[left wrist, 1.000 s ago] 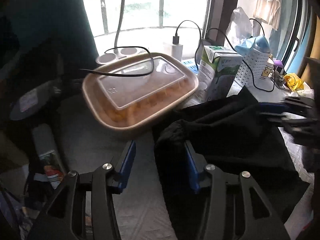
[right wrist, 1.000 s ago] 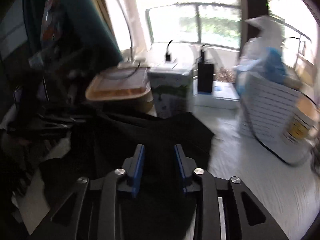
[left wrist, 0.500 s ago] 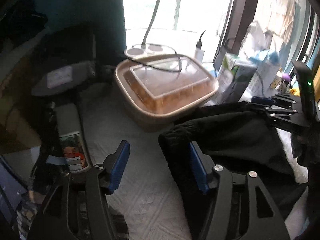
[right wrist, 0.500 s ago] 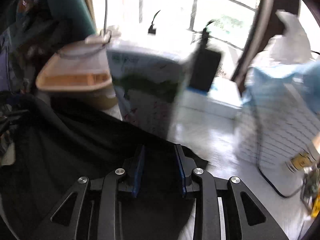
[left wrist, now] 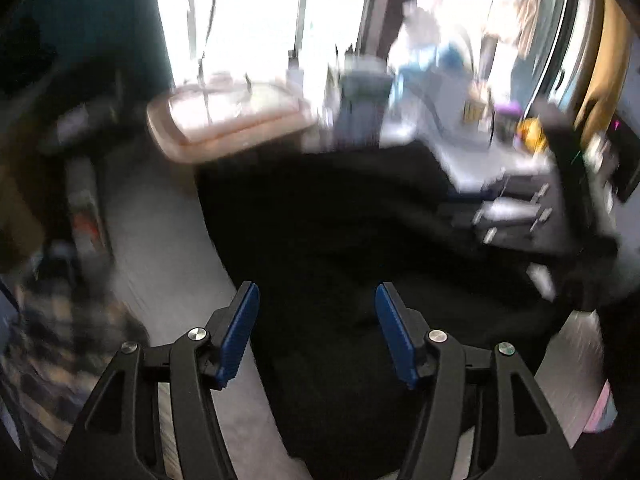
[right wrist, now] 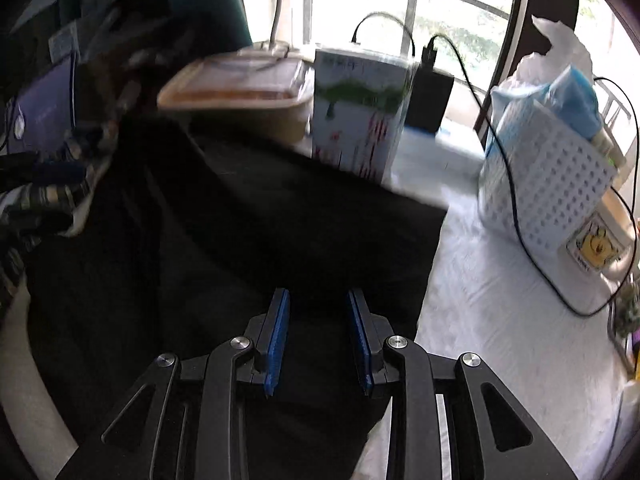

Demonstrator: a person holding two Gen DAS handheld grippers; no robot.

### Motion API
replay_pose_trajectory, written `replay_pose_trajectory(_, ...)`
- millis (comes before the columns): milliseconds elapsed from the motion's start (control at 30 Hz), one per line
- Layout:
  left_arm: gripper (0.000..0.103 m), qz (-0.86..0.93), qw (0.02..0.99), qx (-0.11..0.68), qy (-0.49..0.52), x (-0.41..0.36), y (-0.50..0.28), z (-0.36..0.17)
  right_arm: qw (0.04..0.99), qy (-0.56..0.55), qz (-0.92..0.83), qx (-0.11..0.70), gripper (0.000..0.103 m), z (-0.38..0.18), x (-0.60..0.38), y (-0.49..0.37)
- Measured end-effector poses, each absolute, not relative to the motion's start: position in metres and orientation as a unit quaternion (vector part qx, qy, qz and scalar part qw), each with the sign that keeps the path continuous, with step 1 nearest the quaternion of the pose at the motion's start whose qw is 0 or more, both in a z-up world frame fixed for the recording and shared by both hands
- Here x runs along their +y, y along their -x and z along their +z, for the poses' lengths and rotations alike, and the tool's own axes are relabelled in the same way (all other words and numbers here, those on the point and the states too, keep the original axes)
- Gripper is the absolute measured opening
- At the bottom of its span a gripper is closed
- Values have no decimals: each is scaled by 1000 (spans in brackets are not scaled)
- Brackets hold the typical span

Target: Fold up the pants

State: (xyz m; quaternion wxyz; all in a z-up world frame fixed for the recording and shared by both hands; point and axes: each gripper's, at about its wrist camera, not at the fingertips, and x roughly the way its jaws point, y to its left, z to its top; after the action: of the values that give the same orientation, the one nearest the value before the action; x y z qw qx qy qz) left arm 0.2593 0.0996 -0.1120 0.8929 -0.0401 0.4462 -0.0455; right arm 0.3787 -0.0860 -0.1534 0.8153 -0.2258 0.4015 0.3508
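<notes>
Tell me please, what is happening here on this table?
A person holds a gripper in each hand and is folding black pants that lie spread on a cluttered table. The left gripper hovers over the dark cloth with its jaws well apart, nothing pinched. The right gripper is over the pants near their right edge, jaws narrow; whether cloth is pinched between them cannot be told. A lidded food tray and a carton stand behind the pants.

Lidded food tray (right wrist: 240,92), carton (right wrist: 360,112), perforated basket (right wrist: 552,184)
</notes>
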Motion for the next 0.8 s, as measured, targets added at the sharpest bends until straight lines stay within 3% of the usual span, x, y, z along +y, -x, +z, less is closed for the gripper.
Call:
replay_pose_trajectory(333, 63, -33, 888, 458, 32, 97, -231, -135, 828, 186, 364, 383, 31, -126, -142, -324)
replay_pose_trajectory(567, 64, -32, 887, 461, 27, 92, -221, -137, 814, 212, 345, 416, 31, -161, -145, -277)
replay_pose_trajectory(800, 74, -36, 882, 467, 50, 98, -199, -140, 824, 209, 326, 413, 31, -162, -164, -251)
